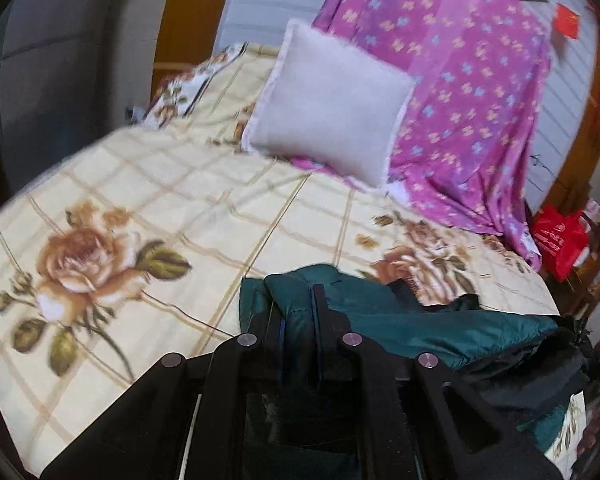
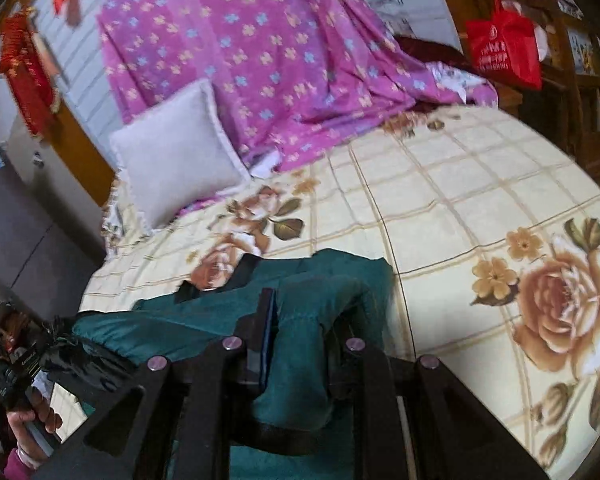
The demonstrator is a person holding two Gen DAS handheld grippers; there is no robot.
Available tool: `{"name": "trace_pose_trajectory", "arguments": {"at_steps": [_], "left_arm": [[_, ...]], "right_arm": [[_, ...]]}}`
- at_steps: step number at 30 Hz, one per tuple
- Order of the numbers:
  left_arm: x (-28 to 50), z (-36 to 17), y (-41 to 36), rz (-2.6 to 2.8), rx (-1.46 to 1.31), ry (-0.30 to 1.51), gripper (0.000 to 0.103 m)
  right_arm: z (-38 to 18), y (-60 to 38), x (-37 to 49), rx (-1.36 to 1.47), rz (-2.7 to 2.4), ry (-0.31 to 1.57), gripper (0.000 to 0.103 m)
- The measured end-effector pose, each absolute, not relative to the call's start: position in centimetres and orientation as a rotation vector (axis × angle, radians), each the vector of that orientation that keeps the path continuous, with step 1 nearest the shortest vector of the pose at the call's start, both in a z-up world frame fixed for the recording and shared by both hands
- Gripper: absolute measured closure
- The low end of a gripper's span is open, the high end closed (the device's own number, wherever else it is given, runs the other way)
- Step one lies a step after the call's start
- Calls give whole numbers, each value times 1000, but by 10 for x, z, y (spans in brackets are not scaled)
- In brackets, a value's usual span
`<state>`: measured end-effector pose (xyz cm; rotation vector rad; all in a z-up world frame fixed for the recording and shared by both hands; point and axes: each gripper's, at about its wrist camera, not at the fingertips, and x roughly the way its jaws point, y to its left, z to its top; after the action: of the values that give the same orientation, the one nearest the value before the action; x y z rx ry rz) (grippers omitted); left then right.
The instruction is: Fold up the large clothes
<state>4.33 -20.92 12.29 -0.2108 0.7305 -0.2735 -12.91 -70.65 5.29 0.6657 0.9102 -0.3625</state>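
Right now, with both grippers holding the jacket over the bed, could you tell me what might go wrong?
1. Each gripper, left and right, pinches only a bunched fold of the green jacket; the slick fabric might slip out.
2. The jacket's dark part trails near the bed's edge and could drag the jacket off.
3. The pillow and purple sheet take up the far end, limiting room to spread the jacket.

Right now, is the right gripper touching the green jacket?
Touching. The right wrist view shows the right gripper closed on a bunched fold of the green jacket, fabric pinched between its fingers.
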Motion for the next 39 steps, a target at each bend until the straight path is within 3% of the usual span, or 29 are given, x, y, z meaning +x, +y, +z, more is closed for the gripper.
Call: {"name": "trace_pose_trajectory", "arguments": {"at_steps": [5,10,13,14,15,17,18,24,27,39], "left_arm": [[63,97,-197,-376,-351,735,100],[61,124,-174,-488,-432,693,93],[50,148,-159,-452,-449,602,74],[47,152,-155,-449,-462,585,65],[45,155,-153,-451,-471,579,62],[39,158,-159,-457,-440,599,62],[35,158,-166,-466,-411,608,62],[29,128,-215,-445,-249,711,62],[33,110,-230,-414,-227,757,62],[68,66,-248,-282,-100,853,59]], "right_arm": [[-6,-715,-118,775,-427,930,79],[-20,-715,-117,831,-444,860,74],[-16,-711,-109,804,-450,874,68],[-14,-709,-108,803,-444,870,61],[-10,-709,-108,806,-436,862,46],[3,-705,-107,807,-402,828,22],[11,-703,-107,798,-394,810,16],[82,-676,-115,648,-333,730,16],[94,-647,-105,526,-249,793,16],[-12,-597,-8,372,-243,1135,16]]}}
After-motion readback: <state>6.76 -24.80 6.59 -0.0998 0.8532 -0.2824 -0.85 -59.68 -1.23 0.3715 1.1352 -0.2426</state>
